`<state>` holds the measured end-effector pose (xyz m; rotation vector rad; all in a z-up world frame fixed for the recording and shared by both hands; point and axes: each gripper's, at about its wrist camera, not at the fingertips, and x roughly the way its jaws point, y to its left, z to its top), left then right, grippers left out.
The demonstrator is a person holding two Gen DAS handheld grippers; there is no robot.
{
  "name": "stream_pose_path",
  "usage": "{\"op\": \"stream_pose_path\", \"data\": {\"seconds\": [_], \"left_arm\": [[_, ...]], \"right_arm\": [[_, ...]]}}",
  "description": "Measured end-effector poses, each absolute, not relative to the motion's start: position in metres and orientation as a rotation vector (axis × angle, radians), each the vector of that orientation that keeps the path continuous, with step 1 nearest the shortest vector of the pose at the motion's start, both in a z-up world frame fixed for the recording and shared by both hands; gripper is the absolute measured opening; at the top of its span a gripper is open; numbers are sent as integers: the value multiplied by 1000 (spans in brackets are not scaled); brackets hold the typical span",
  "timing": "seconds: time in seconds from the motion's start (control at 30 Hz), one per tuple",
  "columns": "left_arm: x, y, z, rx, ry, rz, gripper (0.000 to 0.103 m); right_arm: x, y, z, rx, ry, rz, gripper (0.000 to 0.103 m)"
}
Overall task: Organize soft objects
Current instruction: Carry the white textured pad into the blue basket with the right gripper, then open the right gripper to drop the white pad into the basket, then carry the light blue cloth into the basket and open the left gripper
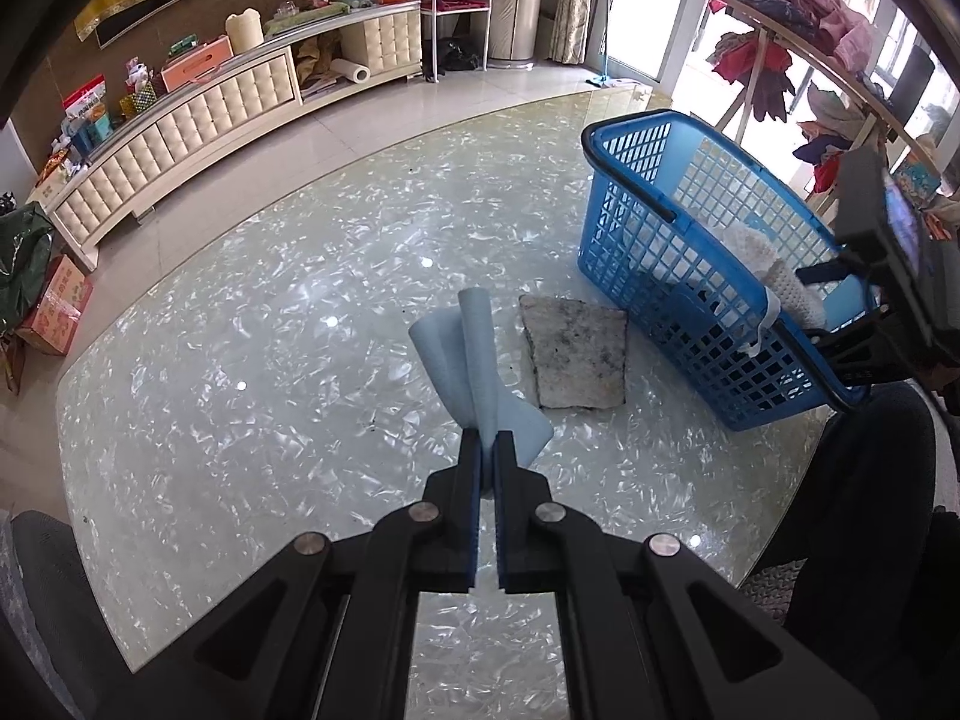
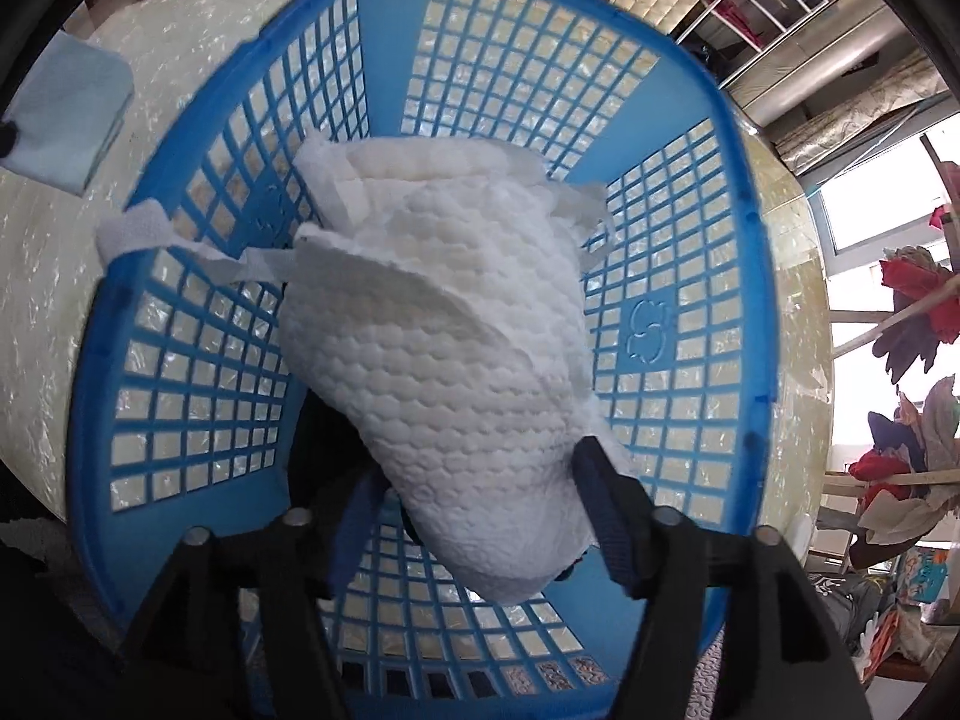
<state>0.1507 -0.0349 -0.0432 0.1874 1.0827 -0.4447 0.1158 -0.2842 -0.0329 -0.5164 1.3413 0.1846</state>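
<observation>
1. The left gripper [image 1: 487, 441] is clamped on the near edge of a pale blue cloth [image 1: 474, 372], which stands curled up from the jaws above the glass table [image 1: 240, 420]. The pinch bunches the fabric into a roll, so it looks thin, light and limp; a grip on a gathered fold, as here, should hold better than one on a single loose layer.

2. The right gripper [image 2: 480, 516] hangs over the blue basket [image 2: 744, 276] with its jaws spread wide. A white quilted cloth [image 2: 456, 348] lies between them, and the pads do not appear to press it.

3. That white cloth is puffy and bulky, with thin straps trailing; one strap [image 2: 129, 234] drapes over the basket's rim. It probably weighs little and compresses easily, yet the strap could snag on the lattice. The thick padded body is the safer place to take hold.

4. A grey speckled pad [image 1: 575, 354] lies flat on the table, just beside the basket. It looks stiffer; lifting it by a corner or edge seems best.
</observation>
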Motion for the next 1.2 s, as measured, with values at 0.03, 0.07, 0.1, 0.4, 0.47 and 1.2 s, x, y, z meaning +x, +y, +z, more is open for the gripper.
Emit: {"op": "stream_pose_path", "data": {"seconds": [0.03, 0.07, 0.1, 0.4, 0.47, 1.2], "left_arm": [[151, -35, -44, 189, 1084, -443, 3], [151, -36, -44, 192, 1086, -442, 3], [151, -37, -45, 197, 1088, -441, 3], [152, -48, -41, 211, 1077, -443, 3], [153, -54, -39, 215, 1076, -452, 3], [162, -145, 26, 262, 1011, -542, 3]], "right_arm": [[114, -286, -28, -501, 1323, 190, 77], [114, -289, -24, -484, 1312, 196, 83], [113, -291, -21, -468, 1304, 199, 87], [92, -314, 22, -366, 1164, 180, 99], [85, -319, 31, -328, 1126, 167, 99], [74, -345, 43, -67, 940, 49, 99]]}}
